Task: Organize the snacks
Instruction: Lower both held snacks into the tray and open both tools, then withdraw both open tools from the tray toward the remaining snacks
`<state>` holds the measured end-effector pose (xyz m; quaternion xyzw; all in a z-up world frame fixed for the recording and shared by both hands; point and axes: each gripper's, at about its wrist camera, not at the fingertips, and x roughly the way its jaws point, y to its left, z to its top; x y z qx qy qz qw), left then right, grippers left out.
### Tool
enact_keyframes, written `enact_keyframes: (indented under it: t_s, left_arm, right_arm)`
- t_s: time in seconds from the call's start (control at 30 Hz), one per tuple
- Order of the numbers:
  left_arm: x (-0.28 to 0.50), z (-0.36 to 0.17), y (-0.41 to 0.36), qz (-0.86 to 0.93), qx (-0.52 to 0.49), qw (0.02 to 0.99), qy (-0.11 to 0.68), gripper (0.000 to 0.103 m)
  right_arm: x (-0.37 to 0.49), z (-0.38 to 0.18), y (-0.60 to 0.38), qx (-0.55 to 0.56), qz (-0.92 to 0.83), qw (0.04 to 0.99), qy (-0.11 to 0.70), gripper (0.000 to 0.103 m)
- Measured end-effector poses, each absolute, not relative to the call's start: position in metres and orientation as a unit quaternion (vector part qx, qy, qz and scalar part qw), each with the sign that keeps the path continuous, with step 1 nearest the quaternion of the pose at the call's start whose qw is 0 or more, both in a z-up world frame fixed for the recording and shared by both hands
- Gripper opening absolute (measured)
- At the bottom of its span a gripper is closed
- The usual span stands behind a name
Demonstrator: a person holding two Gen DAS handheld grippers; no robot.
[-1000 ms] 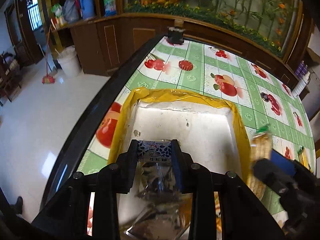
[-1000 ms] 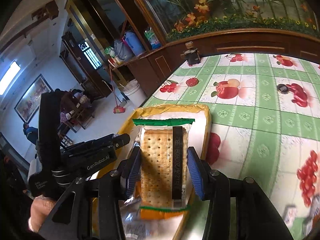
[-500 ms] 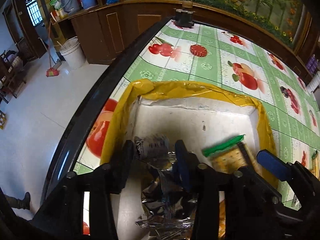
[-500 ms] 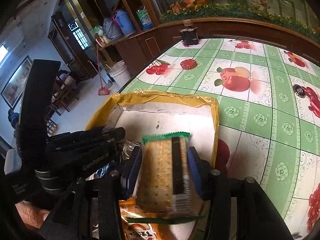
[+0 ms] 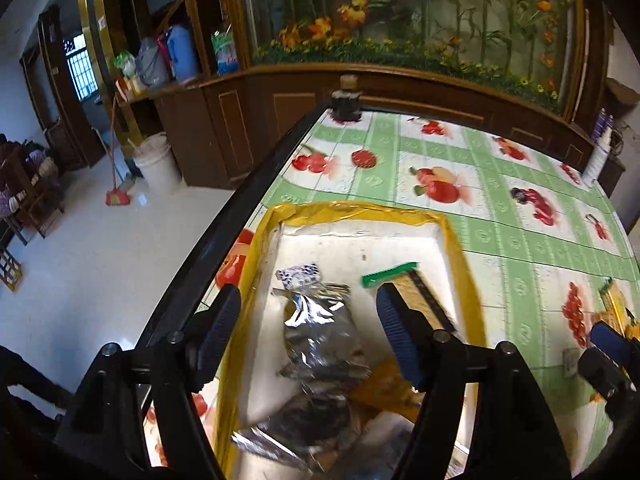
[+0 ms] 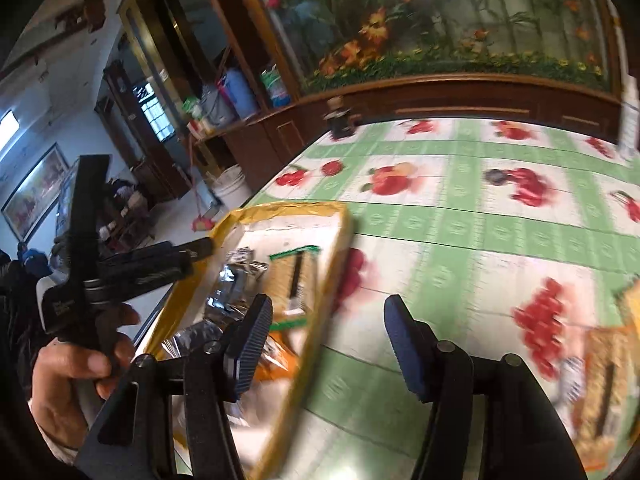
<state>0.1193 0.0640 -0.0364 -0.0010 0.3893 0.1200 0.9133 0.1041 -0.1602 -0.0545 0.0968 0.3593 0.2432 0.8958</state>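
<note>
Inside the yellow-edged box, a foil packet and a cracker pack are seen lying; both the left claw and right claw are spread wide, empty. Remaining crackers on the table could be knocked aside by a hurried reach.

Silver foil packet and cracker pack lie inside yellow-rimmed box.

- A lived-in home: worktop under a green-checked fruit-print plastic tablecloth
- Dark wooden cabinets
- White plastic bucket on the tiled floor
- Framed picture
</note>
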Motion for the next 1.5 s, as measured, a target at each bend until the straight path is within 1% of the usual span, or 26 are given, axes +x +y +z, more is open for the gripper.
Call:
enact_keyframes:
  t_s: [0.33,0.53,1.03,1.33,1.5]
  left_arm:
    - [0.093,-0.033,0.008,0.069,0.018,0.918,0.391,0.071]
    - [0.084,-0.035,-0.015,0.054,0.025,0.917,0.396,0.071]
    - [0.075,-0.039,-0.07,0.009,0.056,0.914,0.401,0.071]
    - [0.078,-0.08,-0.141,-0.084,0.08,0.884,0.453,0.071]
    - [0.091,-0.098,-0.147,-0.075,0.065,0.875,0.473,0.071]
  right_arm:
    - [0.041,-0.077,-0.301,0.161,0.116,0.911,0.362,0.063]
    - [0.01,-0.09,-0.356,0.188,0.068,0.91,0.363,0.067]
    - [-0.027,-0.097,-0.417,0.205,0.014,0.913,0.354,0.067]
    - [-0.03,-0.102,-0.432,0.201,-0.001,0.911,0.36,0.068]
    - [-0.019,-0.098,-0.418,0.191,0.024,0.914,0.356,0.068]
